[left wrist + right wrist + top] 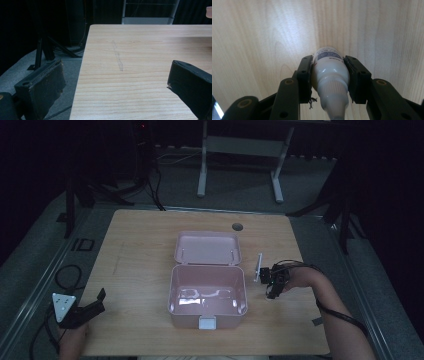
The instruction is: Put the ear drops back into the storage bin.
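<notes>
Right gripper (329,82) clamped on a small white bottle (330,75), pads pressing both sides, just right of the open pink box (172,290) on the table (135,255). Grasp step looks done; next likely calls for lifting clear and carrying left over the box rim. Left gripper (115,82) spread wide and empty at the near-left corner, well apart.

We see the open box (208,295) at the middle of the table (140,245), its lid (208,248) lying back behind it. Right of the box sits the right gripper (271,292) with a small bottle (330,72) between its jaws (lying on the tabletop). The left gripper (95,304) sits at the table's near left corner, well apart from the box.
</notes>
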Motion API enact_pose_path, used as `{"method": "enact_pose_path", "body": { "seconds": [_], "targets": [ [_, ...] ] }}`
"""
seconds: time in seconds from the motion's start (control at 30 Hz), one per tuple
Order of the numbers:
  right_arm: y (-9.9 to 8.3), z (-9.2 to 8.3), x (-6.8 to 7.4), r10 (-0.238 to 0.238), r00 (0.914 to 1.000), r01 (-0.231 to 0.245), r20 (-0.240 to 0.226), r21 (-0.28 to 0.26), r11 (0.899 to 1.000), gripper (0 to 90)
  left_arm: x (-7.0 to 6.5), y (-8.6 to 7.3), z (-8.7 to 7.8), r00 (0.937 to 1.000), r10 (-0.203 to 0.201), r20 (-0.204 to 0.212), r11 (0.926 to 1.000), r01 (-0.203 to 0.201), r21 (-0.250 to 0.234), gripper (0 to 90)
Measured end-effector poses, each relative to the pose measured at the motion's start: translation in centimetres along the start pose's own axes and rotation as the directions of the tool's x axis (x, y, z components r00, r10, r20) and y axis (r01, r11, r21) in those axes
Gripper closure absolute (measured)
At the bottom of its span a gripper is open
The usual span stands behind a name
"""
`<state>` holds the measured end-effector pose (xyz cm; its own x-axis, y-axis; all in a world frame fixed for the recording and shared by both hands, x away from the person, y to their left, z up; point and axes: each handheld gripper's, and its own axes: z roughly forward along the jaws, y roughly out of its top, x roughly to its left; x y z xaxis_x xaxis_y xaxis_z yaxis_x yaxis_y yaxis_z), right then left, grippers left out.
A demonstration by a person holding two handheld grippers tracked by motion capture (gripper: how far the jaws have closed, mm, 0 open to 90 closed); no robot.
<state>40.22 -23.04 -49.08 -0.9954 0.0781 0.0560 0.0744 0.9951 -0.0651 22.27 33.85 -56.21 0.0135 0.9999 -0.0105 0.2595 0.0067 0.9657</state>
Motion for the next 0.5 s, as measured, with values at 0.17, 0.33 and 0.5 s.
{"method": "enact_pose_path", "body": {
  "seconds": [0.17,0.33,0.5],
  "targets": [
    [0.3,-0.5,0.8,-0.062,0.998,0.062,0.011,0.025,0.998,59.8,0.0,0.0,0.0,1.0,0.0,0.0,1.0,0.0,0.001,1.4],
    [0.7,-1.6,1.8,-0.116,0.993,0.115,0.023,0.025,0.993,59.9,0.0,0.0,0.0,1.0,0.0,-0.001,1.0,0.0,0.001,1.4],
    [1.2,-3.0,3.1,-0.174,0.9839,0.174,0.039,0.024,0.985,59.9,0.0,0.0,0.0,1.0,0.0,-0.001,1.0,0.0,0.001,1.4]
  ]
}}
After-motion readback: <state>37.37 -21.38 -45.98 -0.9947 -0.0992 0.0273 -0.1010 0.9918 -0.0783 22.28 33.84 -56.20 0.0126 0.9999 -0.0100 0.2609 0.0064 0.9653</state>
